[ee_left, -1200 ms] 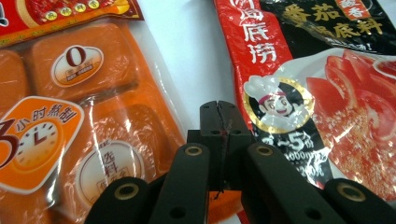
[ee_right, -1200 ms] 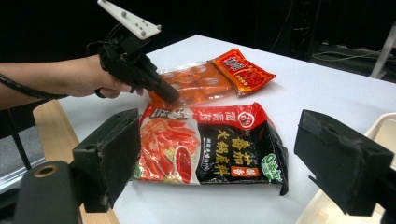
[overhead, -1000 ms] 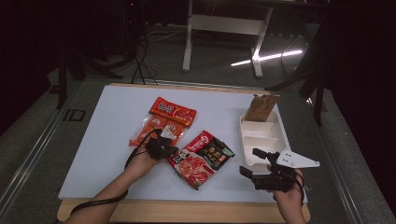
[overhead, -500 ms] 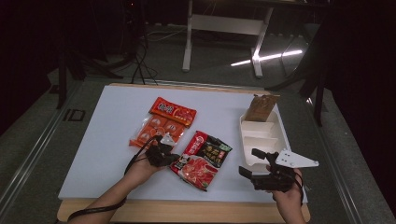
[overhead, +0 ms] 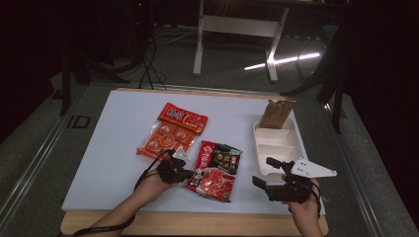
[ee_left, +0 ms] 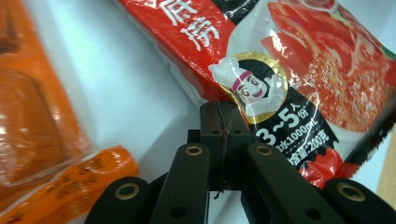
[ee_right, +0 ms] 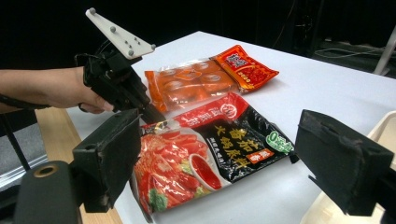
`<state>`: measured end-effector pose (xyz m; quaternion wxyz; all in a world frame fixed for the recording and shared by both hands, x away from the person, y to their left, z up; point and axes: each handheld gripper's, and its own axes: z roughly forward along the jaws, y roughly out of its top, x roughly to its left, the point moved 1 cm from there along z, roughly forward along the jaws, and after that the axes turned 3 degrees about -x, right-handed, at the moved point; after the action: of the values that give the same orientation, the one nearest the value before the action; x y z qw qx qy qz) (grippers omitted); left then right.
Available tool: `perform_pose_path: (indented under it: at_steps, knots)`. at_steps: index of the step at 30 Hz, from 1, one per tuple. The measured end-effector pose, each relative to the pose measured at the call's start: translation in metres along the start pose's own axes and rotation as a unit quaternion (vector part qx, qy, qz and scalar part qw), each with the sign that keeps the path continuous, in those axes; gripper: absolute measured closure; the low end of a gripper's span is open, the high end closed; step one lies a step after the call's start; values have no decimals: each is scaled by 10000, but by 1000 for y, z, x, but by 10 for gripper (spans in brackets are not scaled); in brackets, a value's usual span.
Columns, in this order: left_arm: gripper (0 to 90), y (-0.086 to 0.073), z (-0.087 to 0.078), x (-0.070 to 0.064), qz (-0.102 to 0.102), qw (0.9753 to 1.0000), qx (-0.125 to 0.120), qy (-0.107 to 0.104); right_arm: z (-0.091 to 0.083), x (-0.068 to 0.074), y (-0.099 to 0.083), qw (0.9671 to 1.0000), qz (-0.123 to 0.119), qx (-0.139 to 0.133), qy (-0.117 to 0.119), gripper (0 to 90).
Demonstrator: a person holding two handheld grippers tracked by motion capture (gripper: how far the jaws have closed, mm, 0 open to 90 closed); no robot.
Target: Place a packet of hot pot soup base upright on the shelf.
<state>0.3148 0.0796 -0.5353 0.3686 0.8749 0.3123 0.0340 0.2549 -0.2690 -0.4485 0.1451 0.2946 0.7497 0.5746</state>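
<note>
Red-and-black pouch [overhead: 216,171]: we read large Chinese characters down its black half, a round green mark, and by the chef cartoon "3~5", "1000mL" and "200"; the smaller print we cannot read. It lies flat on the bench [overhead: 108,148], near the front edge, between our two hands.

Left gripper [ee_left: 220,128]: we see its fingers pressed together, tips at the pouch's left edge, just at the corner with the chef cartoon; whether film sits between them we cannot tell. In the right gripper view it comes in low from the pouch's far side.

Right gripper [overhead: 271,171]: its fingers are spread wide with nothing between them; we hold it above the bench's front right corner, well apart from the pouch, pointing toward it.

Orange pack [overhead: 173,130]: clear film over orange portions with a red header bearing Chinese characters we cannot read. It lies just behind and left of the pouch, beside the left gripper.

White tray [overhead: 286,148]: compartmented, at the bench's right edge, beyond the right gripper.

Brown packet [overhead: 274,114]: stands in the tray's far end; its print is too small to read.
</note>
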Motion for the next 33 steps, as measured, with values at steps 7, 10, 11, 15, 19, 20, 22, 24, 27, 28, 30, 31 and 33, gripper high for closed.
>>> perform_pose_path:
  at_steps: [7, 10, 11, 15, 19, 20, 22, 24, 27, 28, 30, 31, 33]
  knots:
    - [900, 5, 7, -14, 180, 9998, 25, -120, 0, 0, 0, 10000, -18, 1, 0, 147]
    - [900, 6, 9, -16, 196, 9997, 23, -139, 0, 0, 0, 10000, -23, 8, -7, 147]
    - [900, 7, 10, -17, 189, 9997, 26, -145, 0, 0, 1, 10000, -18, -1, -4, 147]
    - [900, 10, 14, -20, 167, 9996, 28, -204, -1, 0, 0, 10000, -13, -3, 0, 147]
    - [900, 11, 16, -23, 135, 9996, 18, -253, -1, 1, 0, 10000, -16, 3, 1, 147]
    - [900, 12, 16, -24, 125, 9995, 27, -273, -1, 1, 0, 10000, -19, 6, 2, 147]
    - [900, 12, 17, -24, 103, 9994, 30, -327, 0, 0, 0, 10000, -7, 13, 0, 147]
    - [900, 13, 17, -25, 86, 9994, 45, -317, 0, 1, 0, 10000, -27, 20, 1, 147]
    - [900, 13, 15, -23, 113, 9994, 84, -314, -1, 1, 0, 10000, -47, 17, -16, 147]
    - [900, 13, 14, -22, 65, 9995, 83, -300, -1, 1, 0, 10000, -47, 17, -16, 147]
    - [899, 14, 10, -19, -52, 9995, 21, -307, -1, 2, 0, 10000, -63, 31, -33, 147]
    - [899, 15, 8, -17, -83, 9996, -15, -278, -1, 2, 0, 10000, -63, 31, -33, 147]
    - [884, 18, 2, -14, -151, 9995, -132, -239, -1, 2, 0, 10000, -56, 14, -33, 147]
